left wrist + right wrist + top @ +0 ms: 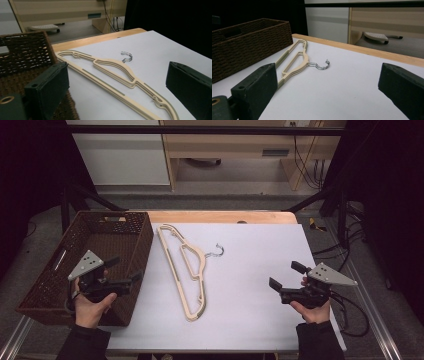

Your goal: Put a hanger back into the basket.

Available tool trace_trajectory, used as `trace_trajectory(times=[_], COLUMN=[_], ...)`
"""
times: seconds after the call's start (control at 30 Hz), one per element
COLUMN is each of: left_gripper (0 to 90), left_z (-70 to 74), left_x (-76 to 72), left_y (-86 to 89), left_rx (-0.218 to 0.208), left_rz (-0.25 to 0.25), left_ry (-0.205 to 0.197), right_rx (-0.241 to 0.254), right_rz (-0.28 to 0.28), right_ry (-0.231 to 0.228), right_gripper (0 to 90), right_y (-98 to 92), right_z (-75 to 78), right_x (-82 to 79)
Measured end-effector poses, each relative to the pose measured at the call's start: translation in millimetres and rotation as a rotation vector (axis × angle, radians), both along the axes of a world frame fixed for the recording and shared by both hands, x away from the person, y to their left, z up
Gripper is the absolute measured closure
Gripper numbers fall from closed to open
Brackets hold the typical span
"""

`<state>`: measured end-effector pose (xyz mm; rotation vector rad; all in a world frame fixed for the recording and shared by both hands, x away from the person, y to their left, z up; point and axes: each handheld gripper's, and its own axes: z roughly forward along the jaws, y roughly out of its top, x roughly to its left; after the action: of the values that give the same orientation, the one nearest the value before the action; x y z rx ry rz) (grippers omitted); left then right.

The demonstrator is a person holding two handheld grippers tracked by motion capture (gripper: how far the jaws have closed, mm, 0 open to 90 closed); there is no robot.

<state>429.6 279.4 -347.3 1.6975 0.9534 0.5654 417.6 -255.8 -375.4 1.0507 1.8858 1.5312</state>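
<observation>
Stack of cream hangers lies flat on the white counter beside the wicker basket, light, stiff, slick plastic, best pinched on a shoulder arm; left gripper and right gripper both hover with jaws apart, empty.

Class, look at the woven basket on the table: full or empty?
Empty. In the high view the basket shows a bare woven bottom with nothing inside; the hangers lie outside it on the white sheet.

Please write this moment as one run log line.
left tongs: open | right tongs: open | cream plastic hangers: untouched on white sheet
</observation>
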Motion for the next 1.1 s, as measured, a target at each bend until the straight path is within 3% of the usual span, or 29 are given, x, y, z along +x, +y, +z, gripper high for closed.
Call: trace_trajectory(times=[0.47, 0.73, 1.1], left_gripper=[5.7, 7.1, 8.7], left_z=[-6.0, -3.3, -7.4], left_x=[12.9, 21.9, 40.7], left_y=[-50.1, -74.3, -114.1], left_rx=[0.059, 0.074, 0.104], left_rz=[-0.057, -0.083, -0.123], left_ry=[0.067, 0.064, 0.091], right_rx=[-0.013, -0.016, -0.014], right_rz=[0.011, 0.02, 0.019], right_ry=[0.008, 0.013, 0.013], right_gripper=[3.0, 2.9, 3.0], right_y=[4.5, 6.1, 6.4], right_z=[-0.6, -1.5, -2.3], right_x=[1.3, 2.0, 2.9])
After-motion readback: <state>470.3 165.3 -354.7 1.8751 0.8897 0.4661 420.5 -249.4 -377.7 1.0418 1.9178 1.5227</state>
